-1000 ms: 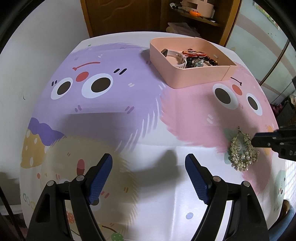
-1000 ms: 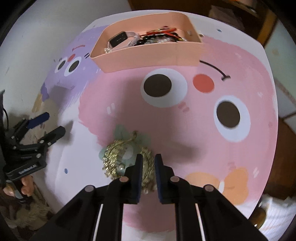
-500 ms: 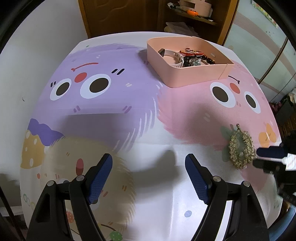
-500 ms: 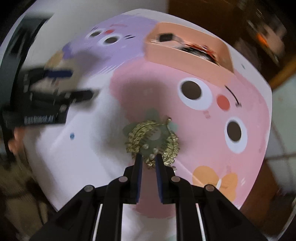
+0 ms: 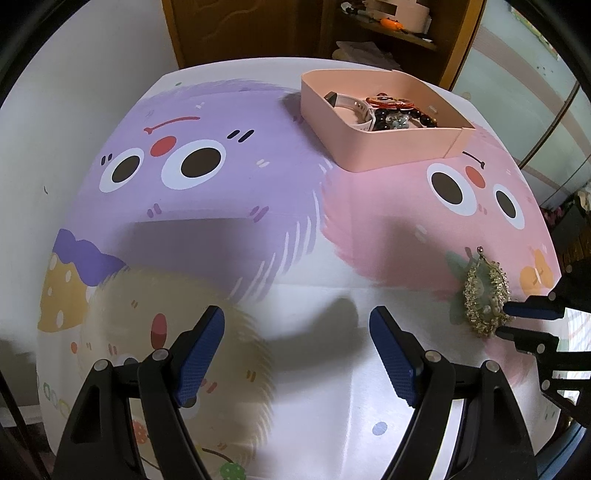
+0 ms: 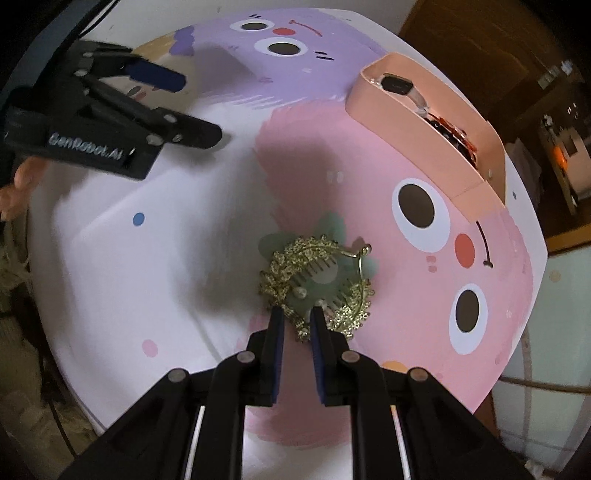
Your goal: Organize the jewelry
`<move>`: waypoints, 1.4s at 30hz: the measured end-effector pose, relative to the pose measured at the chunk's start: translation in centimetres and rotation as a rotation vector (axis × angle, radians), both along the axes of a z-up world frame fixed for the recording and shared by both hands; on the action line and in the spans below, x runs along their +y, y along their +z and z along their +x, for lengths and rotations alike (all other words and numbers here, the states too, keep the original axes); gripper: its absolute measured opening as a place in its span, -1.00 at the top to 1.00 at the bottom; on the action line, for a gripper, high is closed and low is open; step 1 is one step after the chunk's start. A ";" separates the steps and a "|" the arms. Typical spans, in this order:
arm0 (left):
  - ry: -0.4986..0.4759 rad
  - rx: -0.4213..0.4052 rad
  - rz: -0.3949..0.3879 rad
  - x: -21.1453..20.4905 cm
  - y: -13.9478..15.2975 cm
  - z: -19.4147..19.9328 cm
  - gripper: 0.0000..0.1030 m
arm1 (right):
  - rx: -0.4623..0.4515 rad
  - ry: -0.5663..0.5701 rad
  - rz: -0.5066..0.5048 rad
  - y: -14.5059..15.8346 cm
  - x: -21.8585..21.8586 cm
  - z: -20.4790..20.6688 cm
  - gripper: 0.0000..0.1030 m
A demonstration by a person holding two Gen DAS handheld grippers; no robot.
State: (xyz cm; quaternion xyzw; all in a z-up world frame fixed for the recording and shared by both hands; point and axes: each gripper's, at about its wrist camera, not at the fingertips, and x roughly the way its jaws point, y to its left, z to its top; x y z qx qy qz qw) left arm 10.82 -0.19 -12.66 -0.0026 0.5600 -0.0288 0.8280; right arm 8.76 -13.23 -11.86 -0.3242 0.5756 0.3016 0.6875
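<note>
A gold leafy hair comb with pearls [image 6: 317, 280] lies on the cartoon tablecloth, on a green patch at the pink monster's edge; it also shows in the left wrist view [image 5: 484, 293]. My right gripper [image 6: 297, 314] has its jaws narrowly apart around the comb's near rim, and it enters the left wrist view from the right [image 5: 508, 320]. My left gripper [image 5: 297, 325] is open and empty above the yellow and white part of the cloth. A pink tray [image 5: 391, 157] at the far side holds a watch, dark beads and red jewelry; it also shows in the right wrist view [image 6: 413, 136].
The round table's cloth [image 5: 221, 206] drops off at all edges. A wooden cabinet with shelves [image 5: 388, 33] stands behind the table. A glass sliding door [image 5: 535, 74] is at the right.
My right gripper has swung around the comb and its jaws now sit a little wider around the comb's rim. The comb stays on the cloth. My left gripper has hardly moved.
</note>
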 end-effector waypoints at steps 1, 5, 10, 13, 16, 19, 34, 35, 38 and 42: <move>0.001 0.003 -0.002 0.1 -0.1 0.1 -0.54 | 0.007 0.011 -0.002 0.0 0.0 -0.1 0.73; 0.001 0.009 -0.005 0.1 -0.3 0.1 -0.54 | 0.017 0.070 -0.035 -0.3 0.4 -0.4 0.73; 0.003 0.014 -0.007 0.1 -0.4 0.2 -0.54 | 0.024 0.084 -0.047 -0.5 1.0 -0.2 0.73; 0.006 0.016 -0.008 0.2 -0.4 0.2 -0.54 | 0.026 0.099 -0.055 -0.8 1.7 -0.1 0.73; 0.008 0.018 -0.013 0.3 -0.4 0.2 -0.54 | 0.033 0.119 -0.071 -0.9 2.4 0.0 0.73; 0.010 0.021 -0.015 0.4 -0.5 0.2 -0.54 | 0.036 0.142 -0.088 -1.0 3.1 0.0 0.73; 0.022 0.026 -0.023 1.1 -0.4 0.5 -0.54 | 0.083 0.105 -0.031 -0.6 4.0 1.7 0.81; 0.022 0.023 -0.023 1.2 -0.3 0.5 -0.54 | 0.084 0.095 -0.017 -0.5 3.7 1.9 0.88; 0.022 0.014 -0.023 1.2 0.0 0.5 -0.54 | 0.105 0.043 0.055 0.6 3.1 2.4 0.89; 0.026 0.001 -0.026 1.4 0.6 0.6 -0.54 | 0.134 -0.043 0.163 2.2 1.7 3.6 1.00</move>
